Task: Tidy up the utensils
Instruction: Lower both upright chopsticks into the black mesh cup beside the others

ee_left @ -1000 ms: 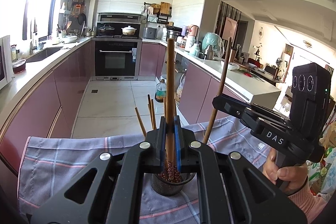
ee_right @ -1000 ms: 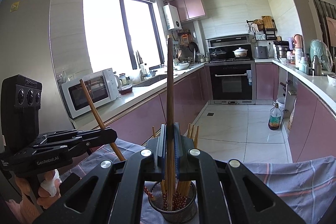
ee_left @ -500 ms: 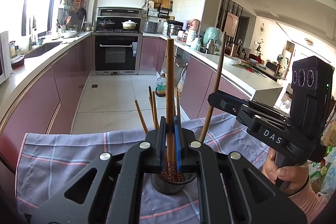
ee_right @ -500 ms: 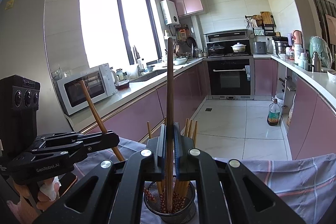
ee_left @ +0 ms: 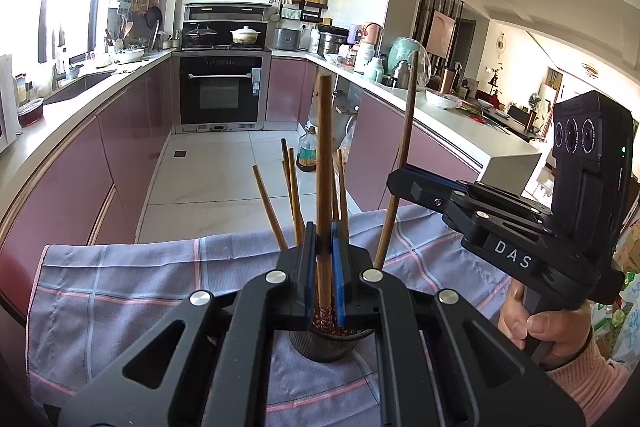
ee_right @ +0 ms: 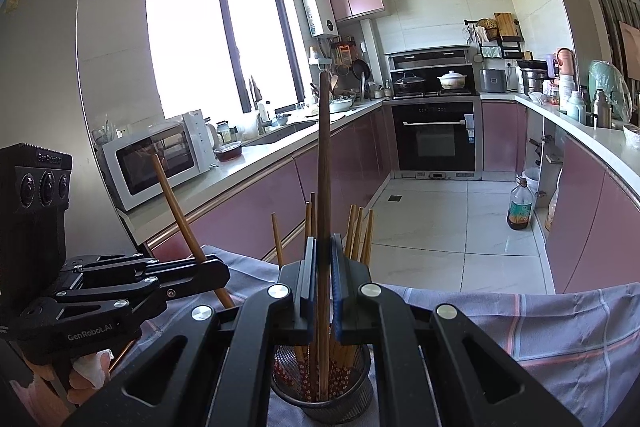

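A round metal mesh holder [ee_right: 324, 397] stands on a checked cloth [ee_left: 120, 287] and holds several wooden chopsticks [ee_right: 356, 227]. My left gripper [ee_left: 323, 259] is shut on one upright chopstick [ee_left: 322, 147] whose patterned end is down inside the holder [ee_left: 324, 343]. My right gripper [ee_right: 322, 267] is shut on another upright chopstick [ee_right: 323, 155], its lower end also in the holder. Each gripper shows in the other's view, the right one [ee_left: 404, 183] and the left one [ee_right: 216, 271], both holding their sticks tilted over the holder.
The cloth [ee_right: 540, 327] covers a counter edge facing a kitchen aisle. Pink cabinets line both sides, with an oven [ee_left: 221, 91] at the far end, a microwave [ee_right: 156, 159] on the left counter and an oil bottle [ee_right: 520, 207] on the floor.
Both grippers have come down with their chopsticks, so the sticks' lower ends sit deeper in the holder. Both stay shut on them.
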The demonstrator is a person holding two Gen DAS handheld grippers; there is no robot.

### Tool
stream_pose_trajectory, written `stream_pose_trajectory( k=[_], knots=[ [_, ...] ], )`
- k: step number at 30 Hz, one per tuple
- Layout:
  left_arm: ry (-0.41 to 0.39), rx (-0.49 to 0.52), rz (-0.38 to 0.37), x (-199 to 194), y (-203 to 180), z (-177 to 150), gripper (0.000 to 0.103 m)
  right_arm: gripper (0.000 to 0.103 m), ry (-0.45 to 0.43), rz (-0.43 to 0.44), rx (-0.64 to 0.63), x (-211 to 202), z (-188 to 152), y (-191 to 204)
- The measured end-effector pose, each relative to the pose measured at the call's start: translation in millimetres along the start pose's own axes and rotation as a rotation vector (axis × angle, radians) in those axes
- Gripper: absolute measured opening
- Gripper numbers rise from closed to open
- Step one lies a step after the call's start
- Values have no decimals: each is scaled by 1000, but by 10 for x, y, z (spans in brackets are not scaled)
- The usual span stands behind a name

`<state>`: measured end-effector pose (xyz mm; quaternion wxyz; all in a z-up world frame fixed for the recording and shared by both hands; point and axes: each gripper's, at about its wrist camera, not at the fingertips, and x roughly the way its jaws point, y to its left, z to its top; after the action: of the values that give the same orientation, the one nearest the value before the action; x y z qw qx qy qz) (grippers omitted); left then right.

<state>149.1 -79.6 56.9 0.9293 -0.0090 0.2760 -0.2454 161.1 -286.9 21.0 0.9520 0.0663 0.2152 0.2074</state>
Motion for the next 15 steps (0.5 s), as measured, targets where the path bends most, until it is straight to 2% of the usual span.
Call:
stream_pose_trajectory(
  k=[15],
  knots=[
    [40,3,1,161,85,-49,8,5,33,-8,9,103,-54,-47]
  ],
)
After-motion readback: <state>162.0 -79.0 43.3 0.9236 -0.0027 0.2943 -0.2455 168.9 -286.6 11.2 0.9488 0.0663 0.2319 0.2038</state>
